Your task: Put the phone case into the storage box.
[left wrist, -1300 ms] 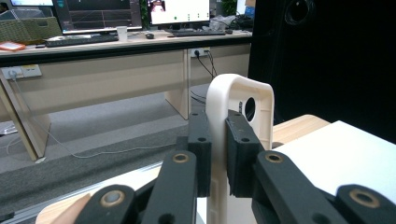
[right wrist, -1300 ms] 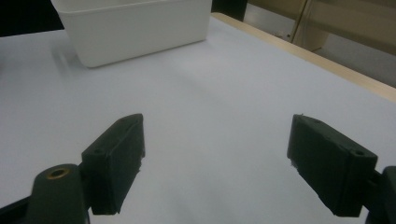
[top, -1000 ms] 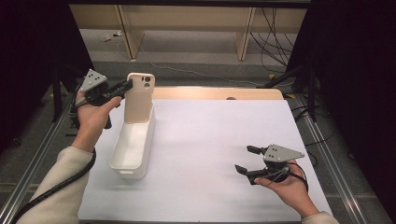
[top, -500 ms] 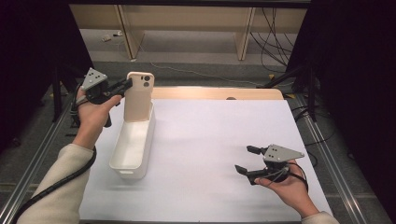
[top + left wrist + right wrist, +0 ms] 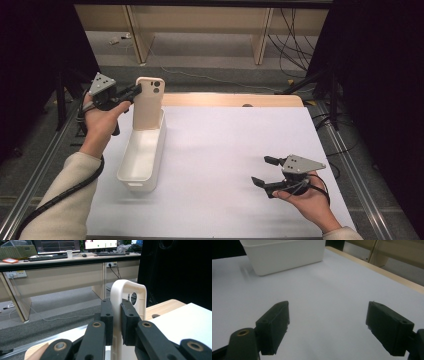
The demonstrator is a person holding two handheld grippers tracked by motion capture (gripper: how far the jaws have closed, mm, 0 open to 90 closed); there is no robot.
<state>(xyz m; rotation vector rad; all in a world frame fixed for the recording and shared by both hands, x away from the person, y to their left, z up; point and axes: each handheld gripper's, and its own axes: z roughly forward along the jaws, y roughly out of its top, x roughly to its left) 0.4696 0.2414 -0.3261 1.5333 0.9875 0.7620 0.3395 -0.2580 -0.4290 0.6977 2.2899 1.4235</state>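
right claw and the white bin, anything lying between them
Nothing: in the high view only bare white table surface separates the open right claw from the white bin.

A cream-coloured phone case point(image 5: 149, 102) stands upright at the upper left of the high view, its long side vertical and its back, with round camera holes near the top right corner, facing the camera. Its lower end sits inside the far end of a white, long, open-topped bin point(image 5: 142, 152), which lies lengthwise on the worktop's left part, left of the frame's centre. In the left gripper view the case point(image 5: 130, 293) shows edge-on at centre, a thin rounded shell with a camera hole, pinched from both sides. The bin's white wall point(image 5: 284, 255) fills the upper left of the right gripper view.
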